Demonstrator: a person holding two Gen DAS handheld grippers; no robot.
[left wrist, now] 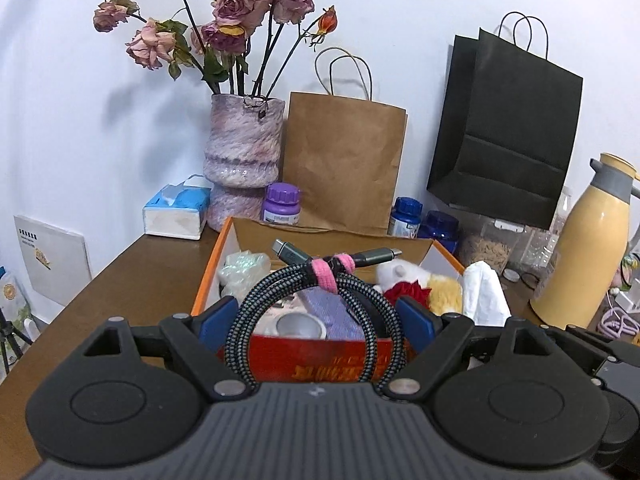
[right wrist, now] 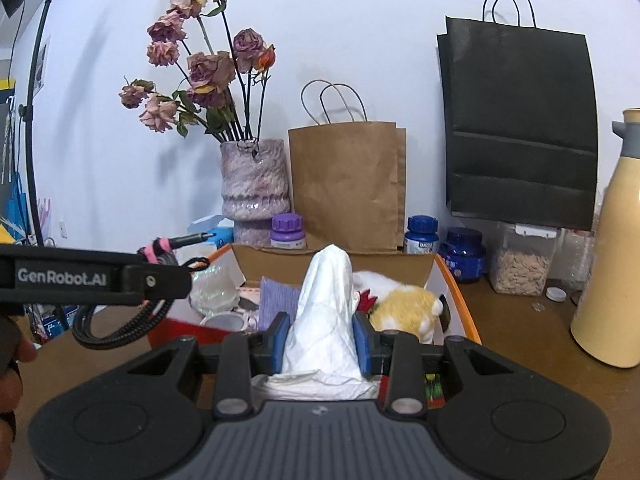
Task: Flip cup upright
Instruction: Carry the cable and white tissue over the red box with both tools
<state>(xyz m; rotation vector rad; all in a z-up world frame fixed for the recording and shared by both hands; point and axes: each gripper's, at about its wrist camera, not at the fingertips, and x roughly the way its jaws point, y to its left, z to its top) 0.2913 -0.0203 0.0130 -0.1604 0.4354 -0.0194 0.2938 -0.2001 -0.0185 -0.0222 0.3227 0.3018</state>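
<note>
Your left gripper (left wrist: 316,320) grips a braided, rough-woven cable (left wrist: 280,300) bound by a fuzzy pink strap (left wrist: 326,274). Your right gripper (right wrist: 320,346) pinches crinkled white cloth (right wrist: 326,316). The table (left wrist: 132,276) looks like smooth matt wood; the brown bag (left wrist: 340,160) is creased paper.

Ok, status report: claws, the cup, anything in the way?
Left claw holds coiled cable. Right claw shut on white tissue. Cup in orange box, orientation unclear. Cable, tissue lifted clear; plush toy beside it.

A brown wooden table (left wrist: 132,276) held an orange box (left wrist: 212,264); behind the box stood a vase (left wrist: 240,160), paper bags (left wrist: 344,164) and bottles (left wrist: 282,204).
</note>
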